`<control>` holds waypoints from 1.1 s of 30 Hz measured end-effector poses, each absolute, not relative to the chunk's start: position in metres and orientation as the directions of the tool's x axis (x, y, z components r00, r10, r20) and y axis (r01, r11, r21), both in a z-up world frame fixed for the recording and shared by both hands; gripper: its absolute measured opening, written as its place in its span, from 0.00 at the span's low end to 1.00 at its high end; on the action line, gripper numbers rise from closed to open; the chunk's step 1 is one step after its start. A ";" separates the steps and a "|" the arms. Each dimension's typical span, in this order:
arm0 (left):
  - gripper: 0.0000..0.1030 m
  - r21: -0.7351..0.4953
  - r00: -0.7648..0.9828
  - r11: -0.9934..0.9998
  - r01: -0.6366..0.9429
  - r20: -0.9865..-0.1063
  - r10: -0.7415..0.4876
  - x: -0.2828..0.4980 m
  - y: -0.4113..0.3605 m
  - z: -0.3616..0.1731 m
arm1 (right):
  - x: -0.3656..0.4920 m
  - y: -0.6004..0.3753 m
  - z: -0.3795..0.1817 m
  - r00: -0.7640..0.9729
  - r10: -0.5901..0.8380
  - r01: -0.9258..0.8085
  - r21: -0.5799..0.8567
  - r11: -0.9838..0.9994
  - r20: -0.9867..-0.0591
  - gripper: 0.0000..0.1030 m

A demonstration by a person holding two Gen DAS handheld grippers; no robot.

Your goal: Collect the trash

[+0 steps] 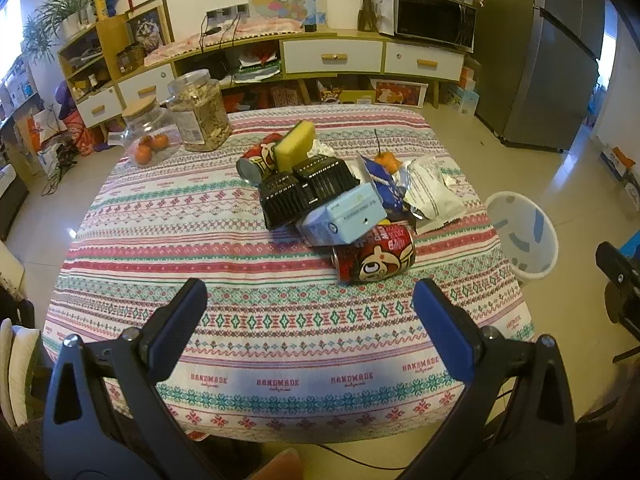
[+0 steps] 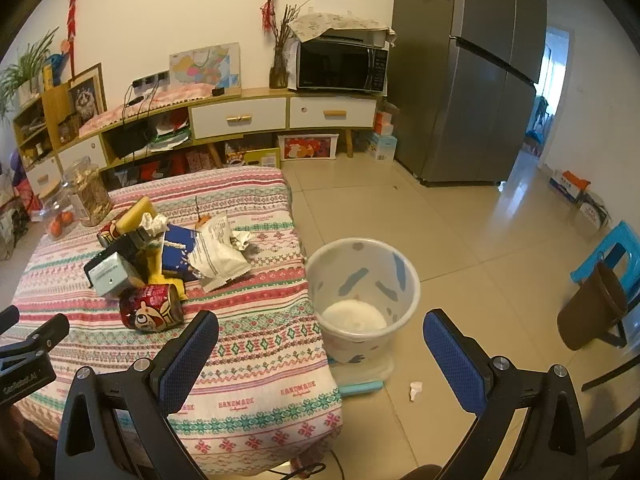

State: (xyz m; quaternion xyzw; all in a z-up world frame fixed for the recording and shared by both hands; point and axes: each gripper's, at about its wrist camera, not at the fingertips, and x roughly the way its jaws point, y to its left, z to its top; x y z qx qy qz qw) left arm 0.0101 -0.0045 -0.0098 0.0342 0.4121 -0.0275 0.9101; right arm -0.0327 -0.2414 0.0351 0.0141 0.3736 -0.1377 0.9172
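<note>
A pile of trash lies mid-table: a red can (image 1: 374, 254) nearest me, a light blue carton (image 1: 344, 216), black plastic trays (image 1: 304, 188), a yellow sponge (image 1: 295, 145), a second can (image 1: 256, 160), a silver-white wrapper (image 1: 434, 194) and a blue packet (image 1: 380, 178). The red can (image 2: 152, 309), carton (image 2: 110, 274) and wrapper (image 2: 220, 258) also show in the right wrist view. My left gripper (image 1: 310, 304) is open and empty, just short of the red can. My right gripper (image 2: 320, 338) is open and empty, over the table's right edge beside the white bin (image 2: 362, 300).
The patterned tablecloth (image 1: 240, 240) covers the table. Two jars (image 1: 200, 114) stand at its back left. A crumpled tissue (image 2: 415, 390) lies on the floor by the bin. A brown bucket (image 2: 592, 312) and blue stool (image 2: 618, 248) stand at the right. A fridge (image 2: 472, 80) and sideboard (image 2: 240, 120) are behind.
</note>
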 end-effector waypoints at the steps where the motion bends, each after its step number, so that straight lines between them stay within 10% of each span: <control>1: 0.99 0.040 0.660 0.996 0.079 -0.751 -0.022 0.010 -0.005 -0.009 | -0.032 -0.241 0.036 0.681 -0.241 0.261 -0.078 0.962 -0.691 1.00; 20: 0.99 0.067 0.592 0.972 0.224 -0.802 -0.081 0.075 -0.004 0.007 | 0.017 -0.233 0.069 0.679 -0.180 0.154 -0.102 0.983 -0.712 1.00; 33: 0.94 -0.183 0.363 0.951 0.248 -0.893 -0.267 0.135 0.004 -0.045 | 0.067 -0.243 0.007 0.534 -0.043 0.103 0.015 0.995 -0.844 1.00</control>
